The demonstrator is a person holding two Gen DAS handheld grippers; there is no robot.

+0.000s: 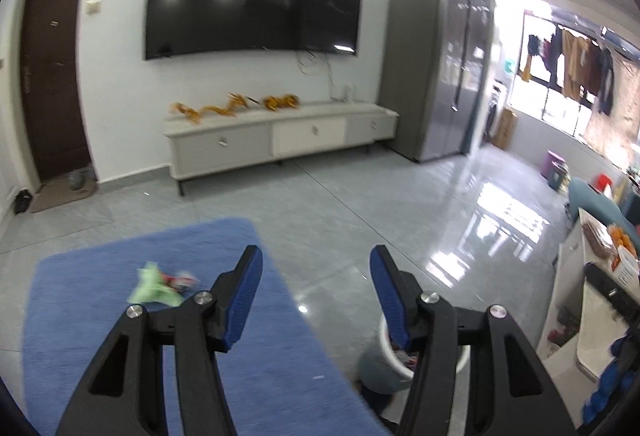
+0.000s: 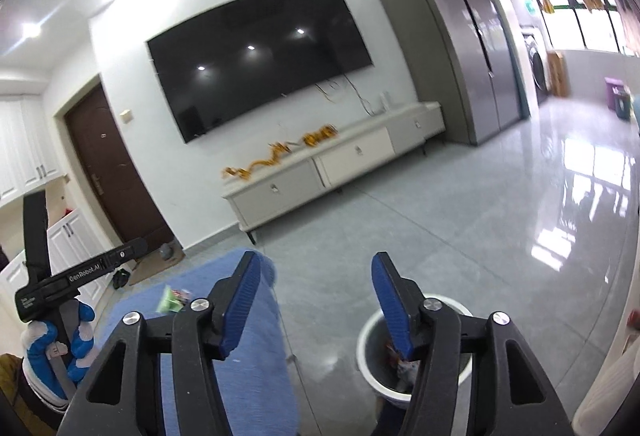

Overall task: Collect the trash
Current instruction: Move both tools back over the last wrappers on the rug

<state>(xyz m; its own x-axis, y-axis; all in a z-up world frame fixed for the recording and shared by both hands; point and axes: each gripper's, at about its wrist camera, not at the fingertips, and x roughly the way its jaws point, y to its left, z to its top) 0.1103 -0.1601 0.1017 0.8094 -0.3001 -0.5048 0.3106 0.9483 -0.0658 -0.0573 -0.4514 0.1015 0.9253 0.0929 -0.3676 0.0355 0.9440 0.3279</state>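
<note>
Left wrist view shows the left gripper [image 1: 316,260] with its blue pads spread apart and nothing between them, raised above a blue mat [image 1: 80,316] on a grey tiled floor [image 1: 360,204]. A small heap of trash [image 1: 162,284], pale green wrapper with red and white bits, lies on the mat, blurred and partly behind the left finger. The white bin [image 1: 386,352] stands just off the mat's edge, mostly hidden by the right finger; its contents are hard to make out. In the right wrist view, the right gripper [image 2: 316,262] is likewise released and empty, and its own finger covers part of the bin. A gloved hand [image 2: 80,340] at the left edge is cut off.
</note>
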